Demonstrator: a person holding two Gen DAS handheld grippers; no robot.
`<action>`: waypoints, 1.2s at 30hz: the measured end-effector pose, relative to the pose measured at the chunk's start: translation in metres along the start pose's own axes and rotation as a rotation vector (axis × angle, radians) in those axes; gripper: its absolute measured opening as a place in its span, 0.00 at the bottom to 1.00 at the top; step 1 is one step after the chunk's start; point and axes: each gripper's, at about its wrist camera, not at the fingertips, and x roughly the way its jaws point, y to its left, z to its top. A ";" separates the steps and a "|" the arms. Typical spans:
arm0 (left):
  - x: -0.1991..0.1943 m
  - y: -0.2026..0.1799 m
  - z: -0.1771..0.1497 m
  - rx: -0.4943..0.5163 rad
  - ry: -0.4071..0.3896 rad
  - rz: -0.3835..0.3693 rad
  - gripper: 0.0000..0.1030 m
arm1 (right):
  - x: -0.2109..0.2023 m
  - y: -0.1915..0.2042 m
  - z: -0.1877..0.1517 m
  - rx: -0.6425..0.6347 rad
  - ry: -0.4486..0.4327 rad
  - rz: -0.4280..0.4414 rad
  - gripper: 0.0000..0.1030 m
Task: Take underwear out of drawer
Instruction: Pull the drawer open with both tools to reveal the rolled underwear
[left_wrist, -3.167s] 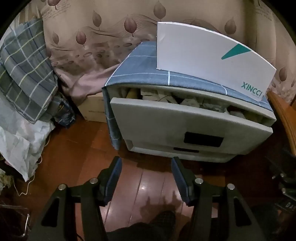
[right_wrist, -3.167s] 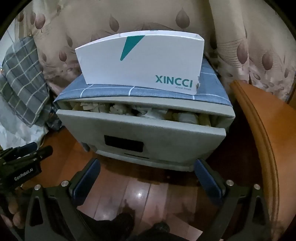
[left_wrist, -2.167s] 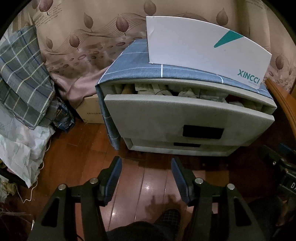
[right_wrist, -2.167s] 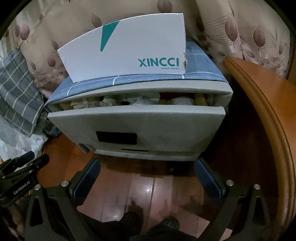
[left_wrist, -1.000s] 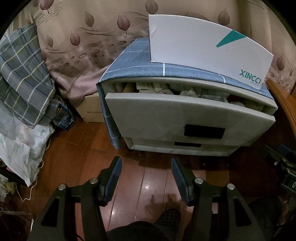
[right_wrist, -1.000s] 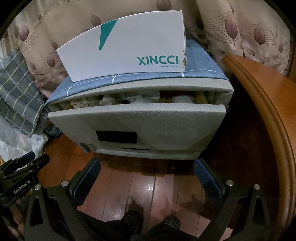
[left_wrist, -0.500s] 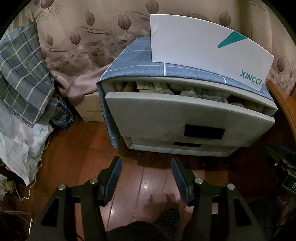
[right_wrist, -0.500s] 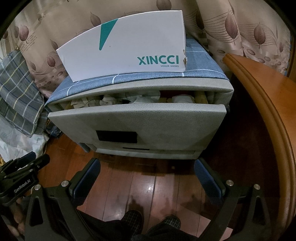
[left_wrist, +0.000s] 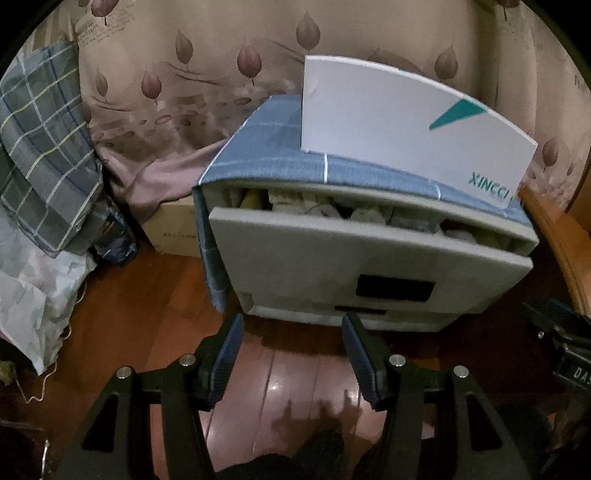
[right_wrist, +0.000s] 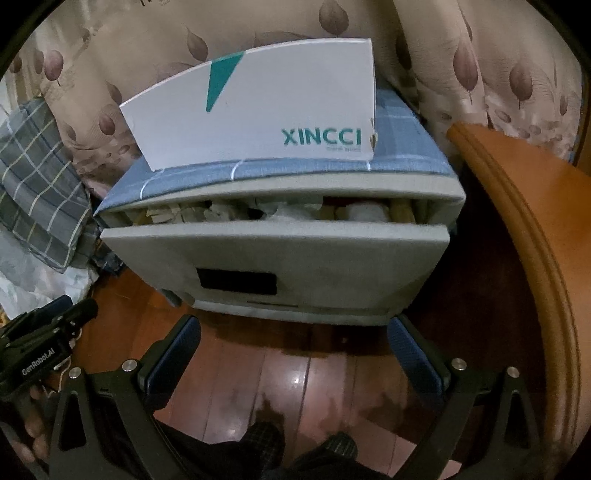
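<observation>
Both sets of fingers are hanging open and empty over the floor (left_wrist: 288, 373): left gripper (left_wrist: 291, 354) moderately spread, right gripper (right_wrist: 295, 350) wider. Ahead, the drawer (right_wrist: 280, 254) is sitting ajar, underwear (right_wrist: 291, 212) bunching along its top edge.

The left gripper (left_wrist: 291, 354) points steeply down, jaws parted with nothing between them. The right gripper (right_wrist: 293, 350) tilts down alike, its jaws spread wider, also empty. Each shows at the edge of the other's view, the left one at the left with fingers (right_wrist: 31, 424) of a hand wrapped on it. Dark checked trouser legs (right_wrist: 264, 439) stand nearest.
</observation>
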 end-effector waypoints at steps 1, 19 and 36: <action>0.000 0.001 0.003 -0.001 -0.008 -0.005 0.55 | -0.002 0.000 0.004 -0.004 -0.008 -0.001 0.97; 0.052 -0.006 0.071 0.100 -0.063 -0.012 0.55 | 0.049 -0.004 0.069 -0.056 0.034 -0.087 0.97; 0.104 -0.017 0.087 0.148 -0.010 -0.008 0.55 | 0.098 -0.006 0.082 -0.019 0.079 -0.082 0.98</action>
